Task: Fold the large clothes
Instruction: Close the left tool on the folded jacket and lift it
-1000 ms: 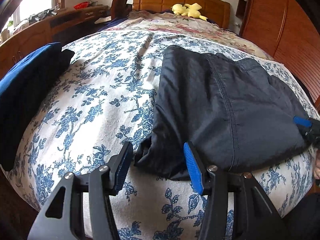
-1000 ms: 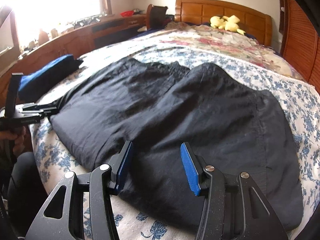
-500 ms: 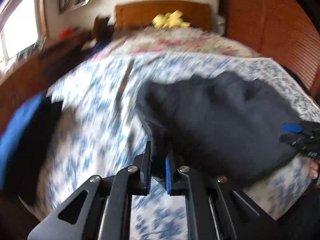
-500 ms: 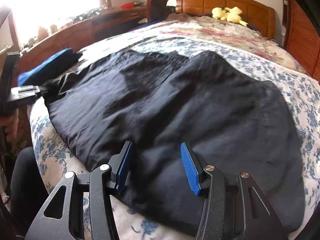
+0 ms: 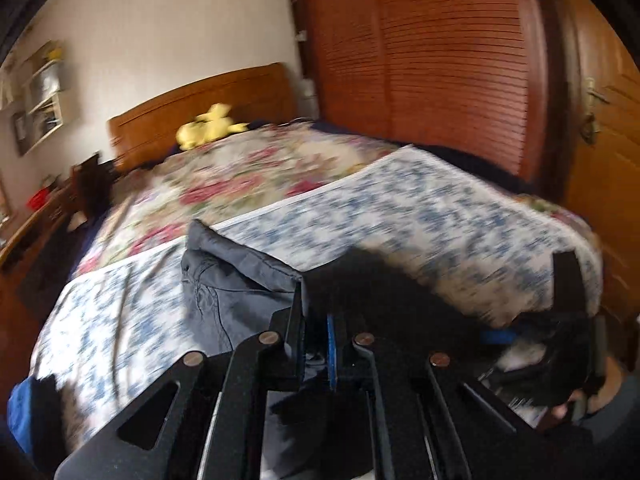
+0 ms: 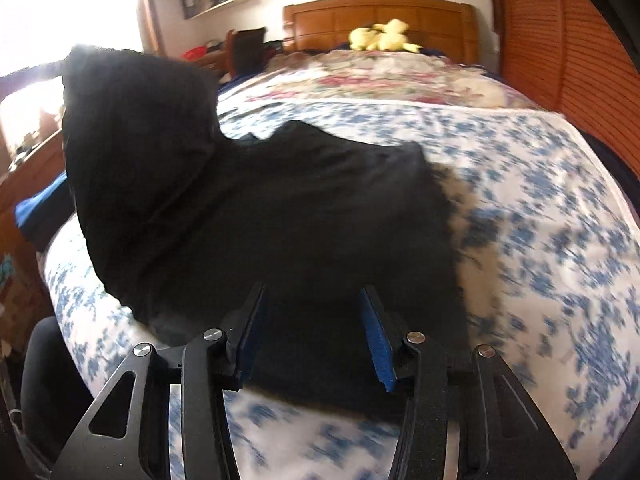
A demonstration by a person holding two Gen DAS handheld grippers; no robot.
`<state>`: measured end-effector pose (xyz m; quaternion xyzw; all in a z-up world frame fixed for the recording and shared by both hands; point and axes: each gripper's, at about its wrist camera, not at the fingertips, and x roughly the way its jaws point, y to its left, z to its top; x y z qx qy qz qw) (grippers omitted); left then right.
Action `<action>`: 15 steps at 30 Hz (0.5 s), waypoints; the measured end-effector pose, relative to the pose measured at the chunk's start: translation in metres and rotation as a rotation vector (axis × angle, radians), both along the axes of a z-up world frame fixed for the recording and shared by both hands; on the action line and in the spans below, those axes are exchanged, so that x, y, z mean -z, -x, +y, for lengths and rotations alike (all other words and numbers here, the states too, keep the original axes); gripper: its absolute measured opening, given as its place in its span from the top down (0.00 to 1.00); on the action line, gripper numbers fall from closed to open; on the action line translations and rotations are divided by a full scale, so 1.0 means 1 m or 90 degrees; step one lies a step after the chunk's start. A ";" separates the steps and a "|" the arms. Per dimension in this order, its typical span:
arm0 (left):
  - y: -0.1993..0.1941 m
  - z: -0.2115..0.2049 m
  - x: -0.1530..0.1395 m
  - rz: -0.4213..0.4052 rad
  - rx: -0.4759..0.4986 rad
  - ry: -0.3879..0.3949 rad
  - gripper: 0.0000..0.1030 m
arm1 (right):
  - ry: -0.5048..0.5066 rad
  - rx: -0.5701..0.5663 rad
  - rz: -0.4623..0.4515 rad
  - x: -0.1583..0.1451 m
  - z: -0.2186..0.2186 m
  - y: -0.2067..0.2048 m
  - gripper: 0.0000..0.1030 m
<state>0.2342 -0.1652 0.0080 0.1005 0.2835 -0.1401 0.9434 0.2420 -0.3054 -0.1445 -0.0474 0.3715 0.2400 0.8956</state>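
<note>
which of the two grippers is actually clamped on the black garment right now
The left gripper: its jaws are pinched shut on a fold of the black garment, lifting it. The right gripper is open, its jaws spread over the cloth's near edge.

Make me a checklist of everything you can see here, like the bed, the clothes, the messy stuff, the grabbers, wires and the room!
Surface: bed with blue-flowered white sheet; a pink-flowered quilt lies farther back.
Job's things: large black fabric garment, left side lifted off the bed, right side lying flat.
Clutter: yellow plush toy by the headboard; folded blue cloth at the bed's left edge.
Grippers: left gripper shut on the garment's edge; right gripper open, over the garment.
Cables: nothing seen.
Surroundings: wooden headboard, slatted wooden wardrobe doors, bright window.
</note>
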 end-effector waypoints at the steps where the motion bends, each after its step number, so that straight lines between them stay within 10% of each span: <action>1: -0.006 -0.019 0.000 0.004 0.023 0.008 0.96 | -0.004 0.009 -0.002 -0.001 -0.010 0.002 0.55; 15: -0.004 -0.072 0.035 0.063 0.089 0.049 0.87 | -0.017 0.059 0.011 0.003 -0.071 0.012 0.55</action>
